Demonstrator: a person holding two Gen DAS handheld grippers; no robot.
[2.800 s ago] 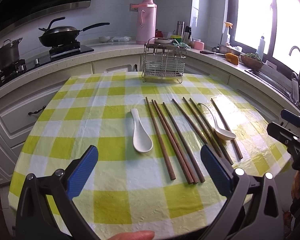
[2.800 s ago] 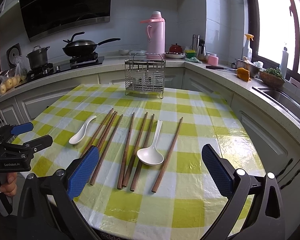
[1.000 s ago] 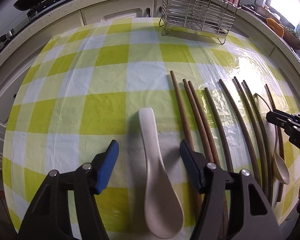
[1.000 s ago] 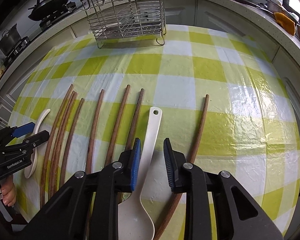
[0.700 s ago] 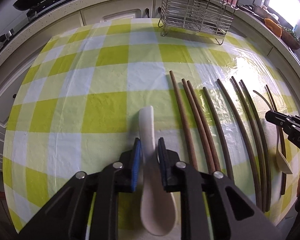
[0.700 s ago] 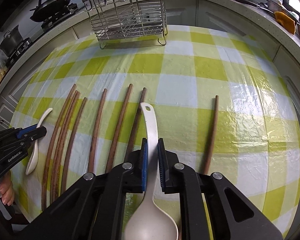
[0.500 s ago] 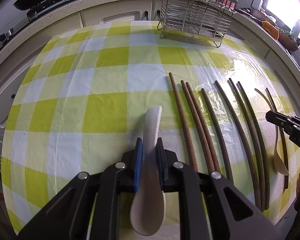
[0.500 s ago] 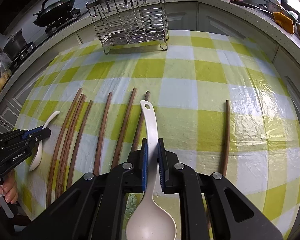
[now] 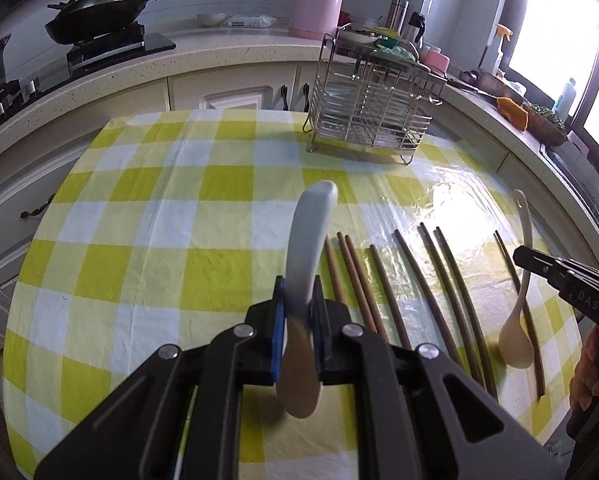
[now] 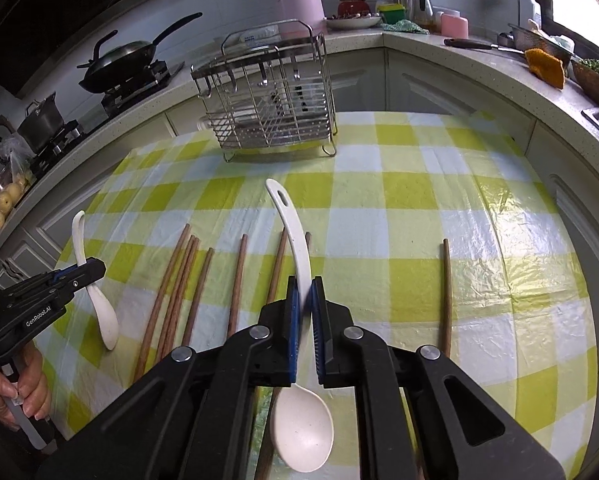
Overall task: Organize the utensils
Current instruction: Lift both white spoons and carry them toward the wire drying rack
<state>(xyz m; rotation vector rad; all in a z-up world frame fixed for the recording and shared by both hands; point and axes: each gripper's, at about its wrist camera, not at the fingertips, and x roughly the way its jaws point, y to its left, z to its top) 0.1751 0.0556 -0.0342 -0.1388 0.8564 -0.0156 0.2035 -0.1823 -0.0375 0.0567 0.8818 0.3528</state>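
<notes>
Left gripper (image 9: pixel 298 300): jaws clamped tight on the handle of a short white spoon (image 9: pixel 307 240); the spoon is off the cloth, handle pointing toward the rack, bowl hanging below the pads.
Right gripper (image 10: pixel 306 300): jaws pinched on the handle of a long-handled white spoon (image 10: pixel 295 240), also off the cloth, bowl nearest the camera.
Left view only: window side of the counter, and the right gripper from the side with its spoon's bowl low over the chopsticks.
Right view only: hole in the long spoon's handle tip; the hand (image 10: pixel 15 392) gripping the left tool.
Spoons: two, one per gripper.
Chopsticks (image 10: pixel 171 292): eight counted on the cloth, all lengthwise; seven grouped between the grippers, one (image 10: pixel 445 296) well apart on the right.
Wire rack (image 10: pixel 267 96): one, upright at the far edge of the table.
Table (image 10: pixel 399 200): checked cloth; bare between the chopstick tips and the rack; left half in the left view bare.
</notes>
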